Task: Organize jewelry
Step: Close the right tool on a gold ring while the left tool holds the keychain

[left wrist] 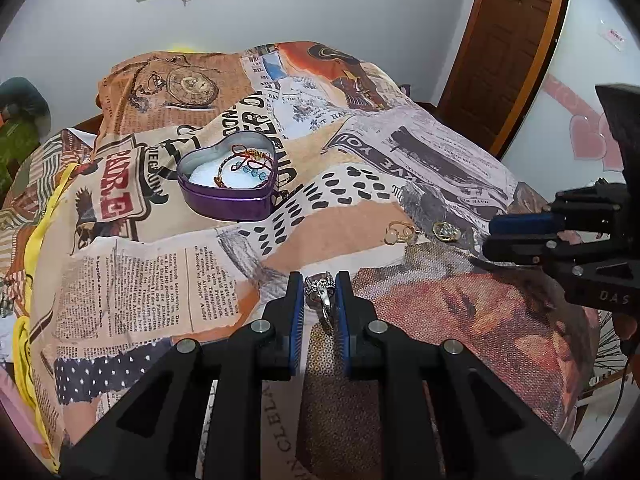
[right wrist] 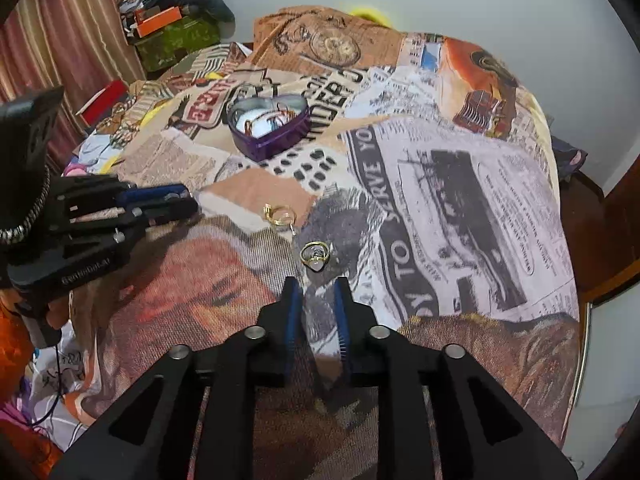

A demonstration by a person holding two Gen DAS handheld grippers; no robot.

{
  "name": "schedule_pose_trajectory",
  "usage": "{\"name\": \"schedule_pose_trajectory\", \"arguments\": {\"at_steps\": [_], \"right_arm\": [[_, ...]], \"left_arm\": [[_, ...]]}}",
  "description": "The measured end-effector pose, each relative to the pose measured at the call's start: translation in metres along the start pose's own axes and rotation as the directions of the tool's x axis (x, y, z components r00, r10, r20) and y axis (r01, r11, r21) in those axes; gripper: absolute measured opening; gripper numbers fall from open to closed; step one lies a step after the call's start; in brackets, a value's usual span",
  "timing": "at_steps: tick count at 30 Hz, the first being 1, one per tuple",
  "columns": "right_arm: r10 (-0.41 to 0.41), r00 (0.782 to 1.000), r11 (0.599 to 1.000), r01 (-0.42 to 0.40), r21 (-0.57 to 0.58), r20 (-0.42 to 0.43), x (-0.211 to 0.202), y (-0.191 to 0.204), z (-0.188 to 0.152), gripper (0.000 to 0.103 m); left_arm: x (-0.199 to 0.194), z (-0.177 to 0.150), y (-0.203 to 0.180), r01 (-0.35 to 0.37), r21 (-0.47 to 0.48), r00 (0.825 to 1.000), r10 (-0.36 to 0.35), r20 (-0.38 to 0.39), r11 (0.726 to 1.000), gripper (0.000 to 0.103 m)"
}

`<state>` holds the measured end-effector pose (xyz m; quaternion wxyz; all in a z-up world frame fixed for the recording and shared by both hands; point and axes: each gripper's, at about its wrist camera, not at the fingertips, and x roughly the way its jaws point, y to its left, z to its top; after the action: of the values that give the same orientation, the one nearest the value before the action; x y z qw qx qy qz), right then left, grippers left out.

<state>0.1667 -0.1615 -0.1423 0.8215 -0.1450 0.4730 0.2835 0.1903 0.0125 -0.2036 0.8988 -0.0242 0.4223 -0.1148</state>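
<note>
On the printed bedspread (left wrist: 420, 168), a silver ring (left wrist: 320, 292) was clamped in the left gripper (left wrist: 319, 292); the right gripper (right wrist: 316, 300) was held with jaws apart near a gold ring (right wrist: 315, 255).

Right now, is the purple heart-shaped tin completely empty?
No. In the left wrist view the purple heart-shaped tin already holds a beaded bracelet lying on its white lining.

— What does the left tool (left wrist: 319, 294) look like?
— Black angular frame, blue ribbed pads, silver round screws.
— And the right tool (right wrist: 316, 296)?
— Same build (pale lettering on its side, too blurred to read).
</note>
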Motion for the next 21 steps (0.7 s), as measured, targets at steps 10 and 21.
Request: {"name": "schedule_pose_trajectory", "arguments": {"at_steps": [10,21], "right_arm": [[0.014,1.000,1.000,-0.014,0.002,0.028,0.008,0.004,0.013,0.018],[-0.021,0.999,1.000,0.021,0.006,0.035,0.016,0.000,0.013,0.018]], "left_arm": [[0.004,-0.001,0.007,-0.010,-0.001,1.000,0.010,-0.005,1.000,0.014],[0.009,0.001,0.008,-0.003,-0.010,1.000,0.003,-0.004,1.000,0.014]]}}
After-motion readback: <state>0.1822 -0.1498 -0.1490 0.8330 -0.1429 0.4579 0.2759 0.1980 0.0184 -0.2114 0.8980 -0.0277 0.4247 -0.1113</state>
